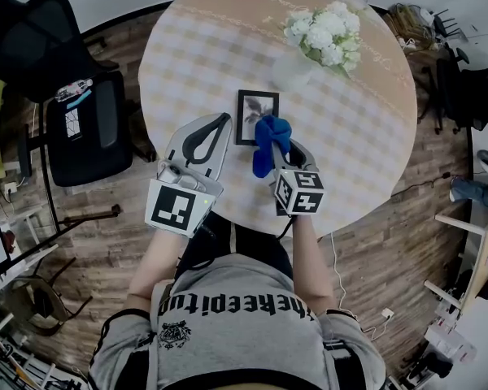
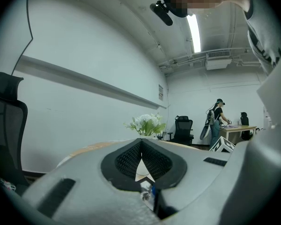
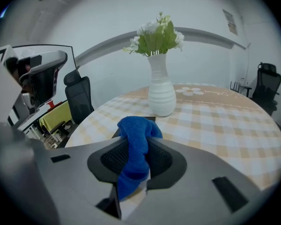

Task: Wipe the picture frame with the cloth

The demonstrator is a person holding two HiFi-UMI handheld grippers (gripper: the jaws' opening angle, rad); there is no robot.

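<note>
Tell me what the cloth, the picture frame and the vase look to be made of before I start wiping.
Cloth: blue, soft and nappy, drooping in folds, so likely microfibre or terry.
Picture frame: thin black border with a dull finish; it could be plastic or painted wood, and I can't tell whether the front is glazed.
Vase: white and ribbed, smooth with a soft sheen, so probably glazed ceramic.

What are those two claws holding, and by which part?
The right gripper pinches the blue cloth around its middle: a bunch pokes out past the jaws, a tail hangs below. The left gripper is shut on nothing.
</note>
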